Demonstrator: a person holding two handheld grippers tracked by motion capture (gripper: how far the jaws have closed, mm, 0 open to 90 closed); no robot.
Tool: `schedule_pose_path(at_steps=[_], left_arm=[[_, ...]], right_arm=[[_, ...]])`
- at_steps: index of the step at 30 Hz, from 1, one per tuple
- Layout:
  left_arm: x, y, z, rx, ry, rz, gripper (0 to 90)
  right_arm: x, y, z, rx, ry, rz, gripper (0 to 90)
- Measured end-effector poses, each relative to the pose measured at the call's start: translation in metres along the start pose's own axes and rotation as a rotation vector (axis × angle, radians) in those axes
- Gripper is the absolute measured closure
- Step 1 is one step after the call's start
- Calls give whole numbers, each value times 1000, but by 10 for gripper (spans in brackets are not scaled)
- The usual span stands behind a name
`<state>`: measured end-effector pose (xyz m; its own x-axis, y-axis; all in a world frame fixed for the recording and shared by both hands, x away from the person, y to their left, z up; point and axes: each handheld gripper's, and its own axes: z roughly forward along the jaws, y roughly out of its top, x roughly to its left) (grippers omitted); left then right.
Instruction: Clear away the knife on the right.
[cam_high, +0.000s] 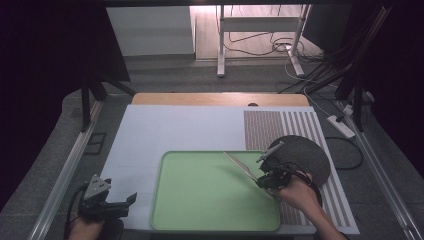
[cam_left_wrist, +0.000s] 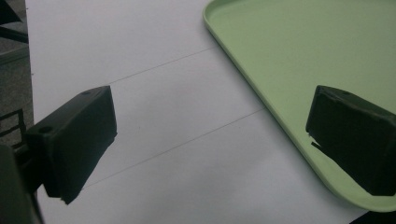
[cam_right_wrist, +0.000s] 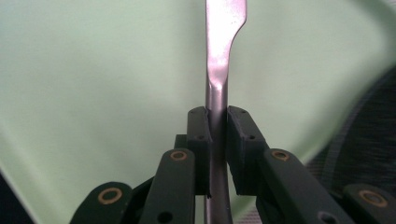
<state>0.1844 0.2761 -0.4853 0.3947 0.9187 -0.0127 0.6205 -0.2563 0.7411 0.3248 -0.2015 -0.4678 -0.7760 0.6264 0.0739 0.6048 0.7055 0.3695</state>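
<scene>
Green tray holds nothing; right gripper jaws clamp a metal knife above it, left gripper jaws wide

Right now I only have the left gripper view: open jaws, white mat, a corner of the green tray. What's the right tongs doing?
Observer: The right tongs is shut on a flat metal utensil, gripping its handle.
Operator: Where is it relative to the tray?
Observer: In the high view the utensil is slanted over the tray's right part, tip pointing up-left.
Operator: Anything else on the table?
Observer: A dark round mat lies just right of the tray, on a striped cloth.
</scene>
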Motion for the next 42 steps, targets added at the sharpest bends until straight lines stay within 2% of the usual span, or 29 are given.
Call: schedule_pose_path(at_steps=[6,12,14,15,16,18,20,22,25,27,28,30,31,33,34,35,42], left_arm=[[0,0,0,0,0,2,28],[0,0,0,-1,-1,3,28],[0,0,0,0,0,4,28],[0,0,0,2,1,3,28],[0,0,0,2,1,3,28],[0,0,1,0,0,2,28],[-1,1,1,1,1,4,28],[-1,1,1,2,1,5,28],[-1,1,1,2,2,4,28],[0,0,1,1,1,2,28],[0,0,1,1,1,2,28],[0,0,1,2,0,4,28],[0,0,0,3,0,4,28],[0,0,0,2,-1,5,28],[0,0,0,2,-1,4,28],[0,0,1,1,0,5,28],[0,0,1,2,0,4,28]], right_arm=[[11,0,13,19,13,10,801],[19,3,30,68,26,-22,786],[18,5,25,39,32,-27,754],[16,9,15,-25,34,-21,708],[16,9,15,-25,34,-21,708],[15,14,9,-76,41,-20,725],[18,19,11,-87,64,-57,825],[25,26,18,-78,56,-113,890],[33,38,33,-60,61,-184,897],[35,47,48,-32,34,-233,897],[34,47,53,-21,32,-237,897],[32,47,57,-11,33,-242,898],[27,46,56,-20,37,-216,898],[23,43,53,-11,-12,-217,899],[23,43,53,-11,-12,-217,899],[16,38,50,-11,-31,-195,899],[0,23,41,-14,-12,-136,900]])
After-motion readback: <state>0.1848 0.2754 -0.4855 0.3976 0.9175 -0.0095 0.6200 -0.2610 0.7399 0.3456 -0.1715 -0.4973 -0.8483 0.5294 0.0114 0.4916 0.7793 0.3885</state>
